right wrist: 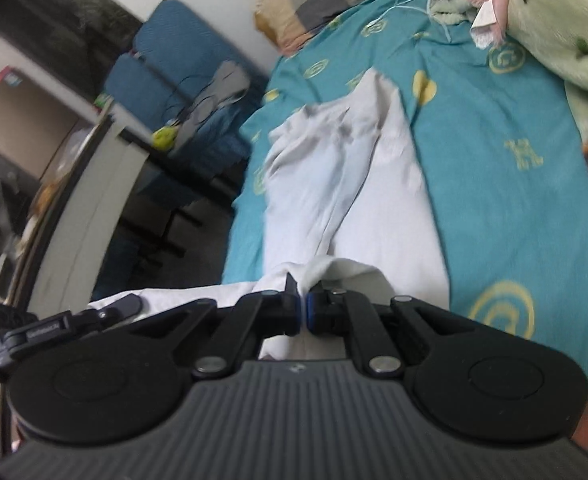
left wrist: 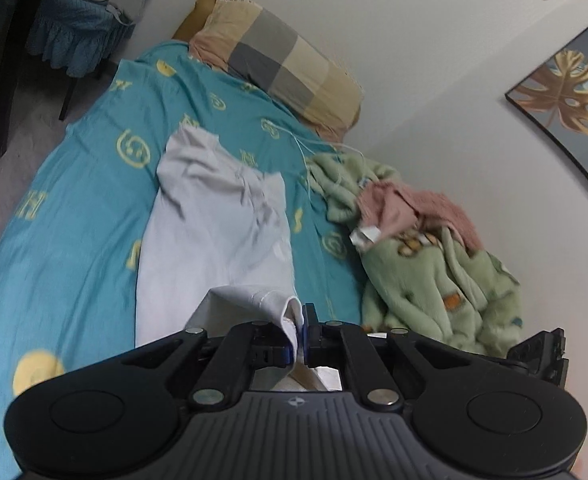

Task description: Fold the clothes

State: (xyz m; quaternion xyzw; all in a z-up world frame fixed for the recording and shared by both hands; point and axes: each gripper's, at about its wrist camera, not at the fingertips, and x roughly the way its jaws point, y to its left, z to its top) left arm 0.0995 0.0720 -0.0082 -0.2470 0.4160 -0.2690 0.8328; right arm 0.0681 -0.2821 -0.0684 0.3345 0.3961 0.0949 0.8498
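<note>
Left gripper (left wrist: pixel 301 334) fingers clamped on near edge of white garment (left wrist: pixel 213 224); right gripper (right wrist: pixel 302 307) fingers likewise pinched on same hem. Garment lying lengthwise on teal sheet (left wrist: pixel 73 208), far end rumpled. Recommended: lift both corners level, keep hem taut, carry toward far end, lay edge to edge. Risk: thin cloth slipping from pads; green blanket (left wrist: pixel 446 280) close by.

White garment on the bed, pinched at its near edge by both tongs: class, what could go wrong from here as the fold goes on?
1. Each pair of tongs, left tongs and right tongs, pinches only a thin bit of the white garment, so the cloth could slip out.
2. Its far end lies bunched and creased, so the fold may come out crooked.
3. The green fleece blanket lies close beside it and could snag.
</note>
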